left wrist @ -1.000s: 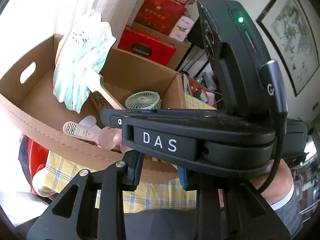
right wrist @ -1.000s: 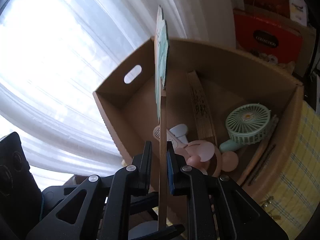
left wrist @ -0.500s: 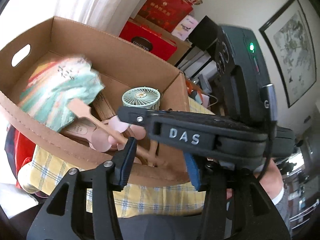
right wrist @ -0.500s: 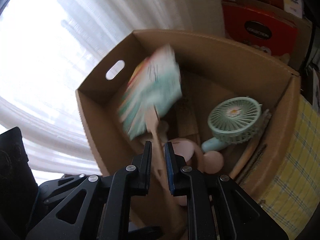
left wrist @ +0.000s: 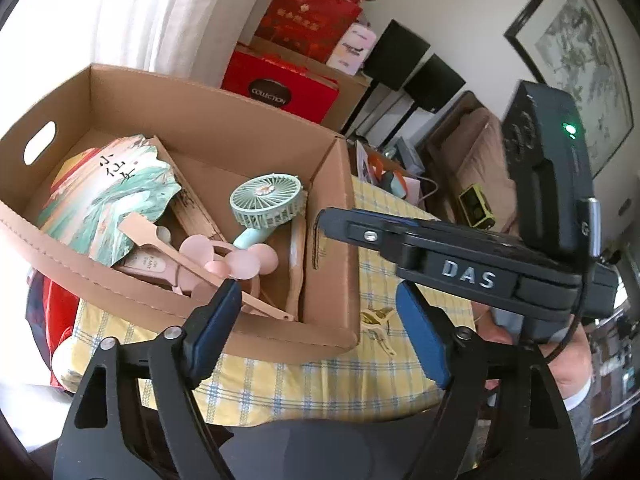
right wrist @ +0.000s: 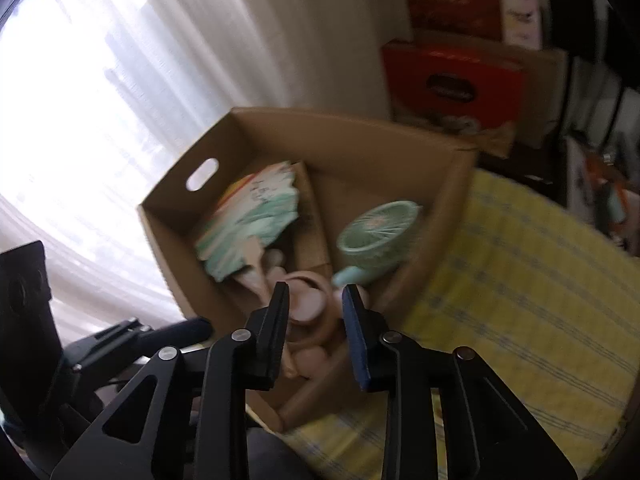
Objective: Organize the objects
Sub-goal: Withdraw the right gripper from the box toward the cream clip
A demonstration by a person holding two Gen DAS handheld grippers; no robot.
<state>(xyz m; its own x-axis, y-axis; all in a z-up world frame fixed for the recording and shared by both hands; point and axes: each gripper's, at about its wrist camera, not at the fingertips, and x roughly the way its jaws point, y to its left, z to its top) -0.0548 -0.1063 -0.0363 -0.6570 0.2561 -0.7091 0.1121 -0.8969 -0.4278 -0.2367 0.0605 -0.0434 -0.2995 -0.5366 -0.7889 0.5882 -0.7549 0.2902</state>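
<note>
Right gripper [right wrist: 316, 322] jaws opening, nothing between them; paddle fan [left wrist: 108, 196] lying in cardboard box [left wrist: 328, 240]. Left gripper [left wrist: 320, 330] opening wide, empty. Withdrawing straight, avoiding box rim.

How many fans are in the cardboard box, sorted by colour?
Teal painted paper fan: 1
Mint electric fan: 1
Pink fan: at least 1, its parts overlap
Total: at least 3 in the cardboard box; the wooden pieces underneath are too hidden to name.
</note>
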